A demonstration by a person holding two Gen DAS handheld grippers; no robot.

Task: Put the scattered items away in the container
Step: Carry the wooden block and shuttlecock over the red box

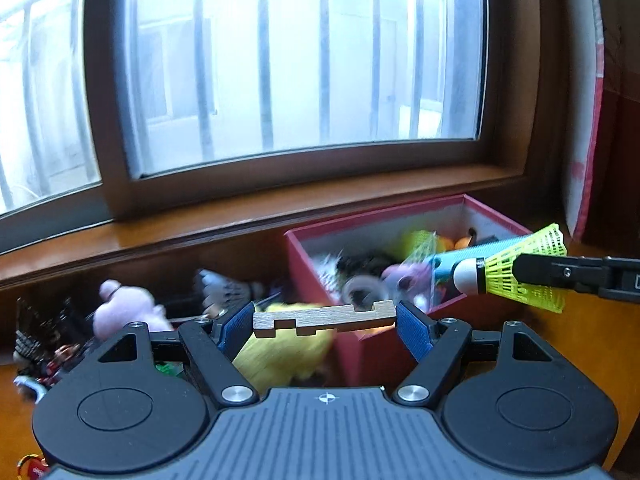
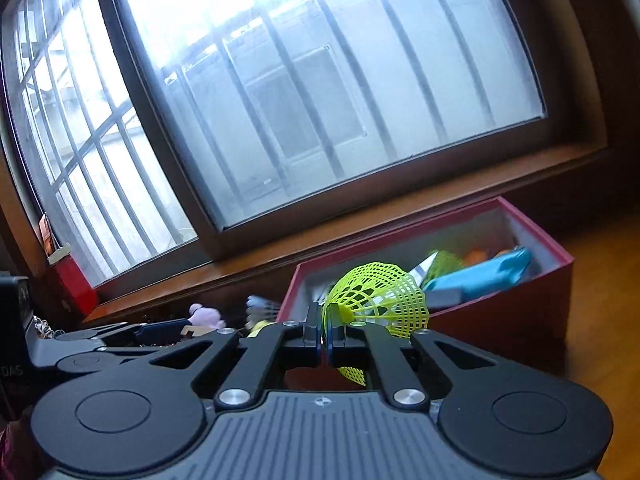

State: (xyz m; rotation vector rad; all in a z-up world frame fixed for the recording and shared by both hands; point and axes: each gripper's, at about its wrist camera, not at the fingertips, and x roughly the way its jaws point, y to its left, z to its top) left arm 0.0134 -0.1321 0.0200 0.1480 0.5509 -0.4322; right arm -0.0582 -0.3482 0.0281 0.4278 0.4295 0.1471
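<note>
My left gripper [image 1: 325, 322] is shut on a notched wooden block [image 1: 324, 320], held crosswise by its two ends in front of the red box [image 1: 316, 264]. The red box [image 2: 500, 316] holds several toys, among them a blue case [image 2: 480, 276]. My right gripper [image 2: 324, 336] is shut on the skirt of a yellow plastic shuttlecock [image 2: 380, 298], near the box's front left corner. In the left wrist view that shuttlecock [image 1: 520, 272] shows its white cork pointing left, with the right gripper [image 1: 520, 270] coming in from the right edge.
Left of the box lie a pink plush toy [image 1: 124, 308], a white feather shuttlecock [image 1: 224, 286], a yellow item [image 1: 288, 348] and dark clutter [image 1: 40, 340]. A wooden windowsill [image 1: 200, 228] and a barred window run behind. The orange tabletop [image 2: 600, 300] extends right of the box.
</note>
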